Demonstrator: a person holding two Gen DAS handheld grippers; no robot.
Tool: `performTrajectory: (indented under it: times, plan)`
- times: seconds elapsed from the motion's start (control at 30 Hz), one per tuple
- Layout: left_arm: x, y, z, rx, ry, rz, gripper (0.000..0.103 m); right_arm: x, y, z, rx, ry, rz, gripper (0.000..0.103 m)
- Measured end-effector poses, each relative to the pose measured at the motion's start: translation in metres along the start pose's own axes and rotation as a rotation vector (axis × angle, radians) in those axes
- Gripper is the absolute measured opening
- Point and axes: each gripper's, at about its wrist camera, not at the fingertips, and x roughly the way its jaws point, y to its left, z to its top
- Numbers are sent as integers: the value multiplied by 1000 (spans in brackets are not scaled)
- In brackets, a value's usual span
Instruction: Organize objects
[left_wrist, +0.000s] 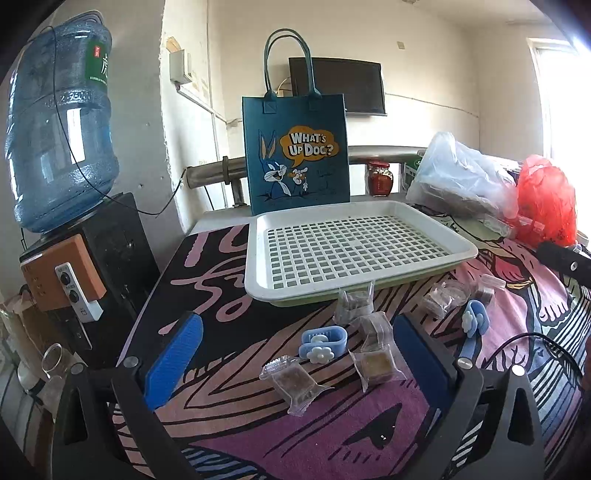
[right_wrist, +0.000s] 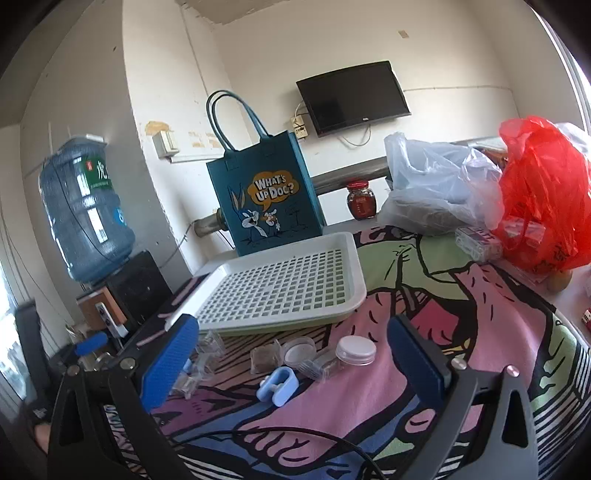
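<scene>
A white perforated tray (left_wrist: 258, 258) lies on the patterned cloth, empty; it also shows in the right wrist view (right_wrist: 354, 273). In front of it lie several wrapped snack packets (left_wrist: 297, 384), a blue flower clip (left_wrist: 325, 341) and a second blue clip (left_wrist: 474, 323). My left gripper (left_wrist: 295, 354) is open, low over the cloth, with packets and the clip between its fingers. My right gripper (right_wrist: 295, 365) is open above a blue clip (right_wrist: 277, 386), a small clear jar with white lid (right_wrist: 355, 350) and clear packets (right_wrist: 264, 360).
A blue "What's Up Doc?" tote bag (left_wrist: 295, 155) stands behind the tray. A water dispenser with blue bottle (left_wrist: 59, 122) stands left of the table. A red-lidded jar (left_wrist: 378, 177), a clear plastic bag (left_wrist: 458, 177) and a red plastic bag (left_wrist: 546, 199) sit at back right.
</scene>
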Motion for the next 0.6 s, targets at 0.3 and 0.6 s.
performTrajectory:
  times: [0.3,0.6]
  plan:
    - [1,5,1,-20,14,-14,103,6,32,-8,-244,95,-63,103]
    - [1,8,3,-32,12,-28,103,12,48,-15,-338,131,-63,103]
